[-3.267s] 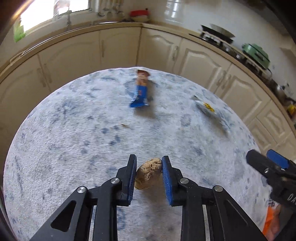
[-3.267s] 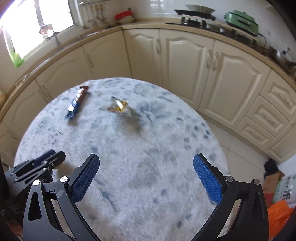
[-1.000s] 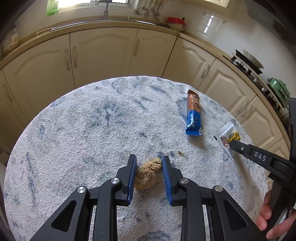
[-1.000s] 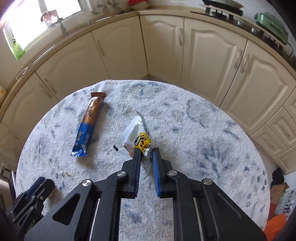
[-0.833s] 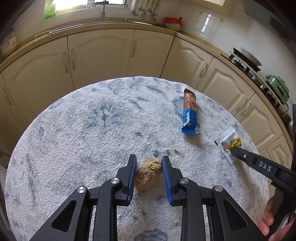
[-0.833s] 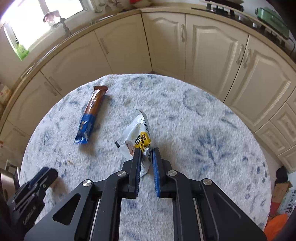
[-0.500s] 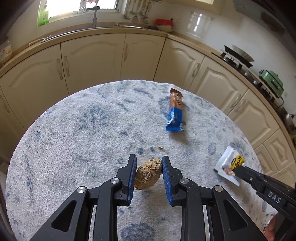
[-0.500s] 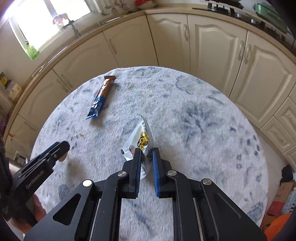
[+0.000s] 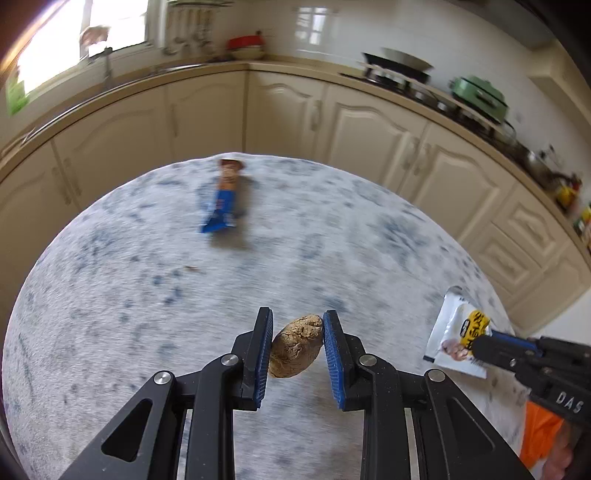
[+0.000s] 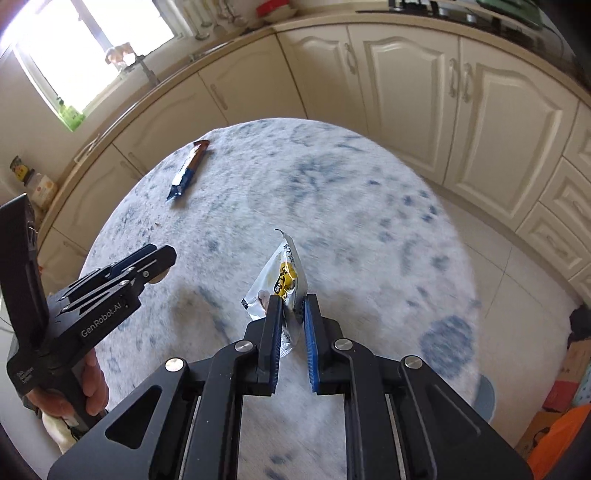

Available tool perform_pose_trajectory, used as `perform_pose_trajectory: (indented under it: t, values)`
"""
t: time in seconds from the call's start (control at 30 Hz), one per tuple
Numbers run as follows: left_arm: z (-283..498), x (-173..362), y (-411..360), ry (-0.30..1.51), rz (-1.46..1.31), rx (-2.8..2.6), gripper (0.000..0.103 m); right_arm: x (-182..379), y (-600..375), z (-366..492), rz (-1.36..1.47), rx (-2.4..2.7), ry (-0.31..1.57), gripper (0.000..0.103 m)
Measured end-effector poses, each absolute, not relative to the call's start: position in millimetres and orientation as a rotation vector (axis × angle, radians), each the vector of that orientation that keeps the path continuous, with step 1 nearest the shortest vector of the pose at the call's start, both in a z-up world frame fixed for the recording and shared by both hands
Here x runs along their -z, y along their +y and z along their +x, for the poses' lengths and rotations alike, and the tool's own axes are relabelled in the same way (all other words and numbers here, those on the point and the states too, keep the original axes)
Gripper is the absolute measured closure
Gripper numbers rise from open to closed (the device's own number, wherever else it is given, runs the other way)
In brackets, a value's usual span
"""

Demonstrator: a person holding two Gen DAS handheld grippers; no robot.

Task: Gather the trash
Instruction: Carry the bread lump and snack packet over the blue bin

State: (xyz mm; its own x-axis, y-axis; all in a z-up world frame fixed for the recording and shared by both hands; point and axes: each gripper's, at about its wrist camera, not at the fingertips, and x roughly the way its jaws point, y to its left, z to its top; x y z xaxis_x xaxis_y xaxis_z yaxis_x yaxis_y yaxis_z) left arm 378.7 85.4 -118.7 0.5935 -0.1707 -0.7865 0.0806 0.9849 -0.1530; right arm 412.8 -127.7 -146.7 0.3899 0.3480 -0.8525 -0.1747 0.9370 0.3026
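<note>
Over the rug [image 9: 110, 295]: one lump [image 9: 295, 345], one packet [image 10: 280, 284], one bar [image 9: 225, 195].

A round white rug [image 10: 369, 229] mottled with blue lay on pale floor tiles [image 10: 524, 291], ringed by cream panelled cabinets [image 9: 373, 129] under a beige countertop [image 9: 295, 72]. Daylight poured through the window [image 10: 92, 40] over the sink, and a hob [image 9: 399, 72] with a green pot [image 9: 480, 94] stood along the tiled wall [image 9: 369, 33].

Home kitchen: cream cabinets [image 9: 376, 122] curving under a worktop [image 9: 207, 68], window [image 10: 92, 40] far left, hob [image 9: 399, 72] and green pot [image 9: 478, 92] far right, rug [image 9: 332, 236] on tiles.
</note>
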Motion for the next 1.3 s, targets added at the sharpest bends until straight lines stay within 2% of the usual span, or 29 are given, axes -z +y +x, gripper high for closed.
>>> perform_pose_trajectory:
  t: [0.17,0.53,0.8,1.3]
  values:
    - [370,119,43,0.981,-0.076,0.275,0.08,146,-181,388,0.214,-0.258,1.111,0.092]
    - [344,105,-61,0.98,0.12,0.463,0.08,148,-308,326,0.397,-0.03,1.1,0.091]
    - [320,103,-151,0.98,0.242,0.566,0.079,154,-366,280,0.455,0.087,1.111,0.092]
    - [312,156,-298,1.055,0.44,0.679,0.079,187,-438,222,0.545,0.213,1.166,0.092]
